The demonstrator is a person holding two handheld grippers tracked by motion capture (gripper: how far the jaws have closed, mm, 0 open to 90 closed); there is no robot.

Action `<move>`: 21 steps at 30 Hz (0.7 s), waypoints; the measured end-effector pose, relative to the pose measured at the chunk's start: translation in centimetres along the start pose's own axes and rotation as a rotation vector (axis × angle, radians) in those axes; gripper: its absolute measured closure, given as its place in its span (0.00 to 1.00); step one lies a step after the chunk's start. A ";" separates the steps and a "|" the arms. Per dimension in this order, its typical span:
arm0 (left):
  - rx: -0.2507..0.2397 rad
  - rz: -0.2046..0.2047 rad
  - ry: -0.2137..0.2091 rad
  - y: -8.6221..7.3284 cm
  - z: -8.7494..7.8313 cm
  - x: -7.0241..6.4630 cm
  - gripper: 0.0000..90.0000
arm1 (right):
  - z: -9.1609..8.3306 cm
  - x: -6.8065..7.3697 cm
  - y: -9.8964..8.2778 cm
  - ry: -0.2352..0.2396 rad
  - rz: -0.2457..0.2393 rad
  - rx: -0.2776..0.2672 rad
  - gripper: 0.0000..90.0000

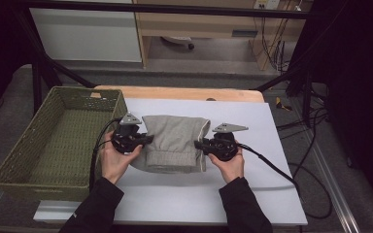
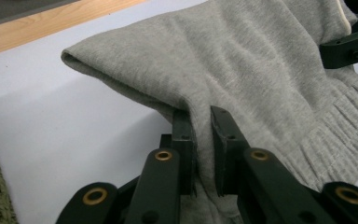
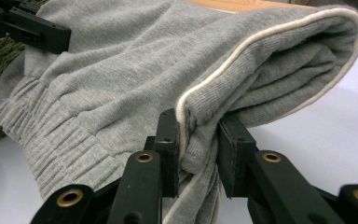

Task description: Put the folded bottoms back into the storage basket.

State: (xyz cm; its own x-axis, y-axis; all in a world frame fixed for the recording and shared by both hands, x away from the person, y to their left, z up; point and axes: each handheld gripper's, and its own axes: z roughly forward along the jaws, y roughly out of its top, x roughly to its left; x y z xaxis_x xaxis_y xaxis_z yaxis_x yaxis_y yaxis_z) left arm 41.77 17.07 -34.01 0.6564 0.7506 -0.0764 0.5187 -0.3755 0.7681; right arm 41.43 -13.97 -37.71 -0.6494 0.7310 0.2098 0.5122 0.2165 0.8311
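I count one folded grey garment point(image 1: 175, 141), sitting at the centre of the high view on the one white sheet point(image 1: 252, 145) that covers most of the wooden table point(image 1: 184, 92); it looks like sweatpants, with a ribbed band along its lower edge and a pale piping along its right edge. I have two grippers on it, one per hand; my left gripper point(image 1: 148, 140) is clamped on the garment's left edge, and in the left gripper view point(image 2: 203, 140) both black jaws pinch a fold of grey cloth between them, low in the middle of that frame; my right gripper point(image 1: 199, 144) is clamped on the right edge, and in the right gripper view point(image 3: 199, 140) its jaws bite the piped hem, again low centre. One green woven basket point(image 1: 53, 145) stands at the left of the high view, just beside the sheet. Two dark sleeves come in from the bottom edge.
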 end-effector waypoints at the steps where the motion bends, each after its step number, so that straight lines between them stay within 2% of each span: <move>1: -0.003 0.000 0.000 0.0 -0.2 0.0 0.90 | 0.0 0.1 0.1 0.000 -0.002 -0.002 0.80; 14: -0.026 0.013 0.003 0.6 -2.2 0.0 0.90 | -0.5 1.2 0.9 0.007 -0.021 -0.034 0.80; 21: -0.027 0.013 -0.006 0.9 -3.0 0.0 0.90 | -0.6 1.5 1.1 0.028 -0.006 -0.051 0.81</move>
State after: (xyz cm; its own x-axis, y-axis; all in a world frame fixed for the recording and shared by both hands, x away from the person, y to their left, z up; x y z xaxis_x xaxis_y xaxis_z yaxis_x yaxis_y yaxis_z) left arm 40.58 18.39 -31.38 0.6663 0.7424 -0.0698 0.4950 -0.3705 0.7859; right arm 40.74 -13.01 -36.15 -0.6681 0.7112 0.2186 0.4796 0.1871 0.8573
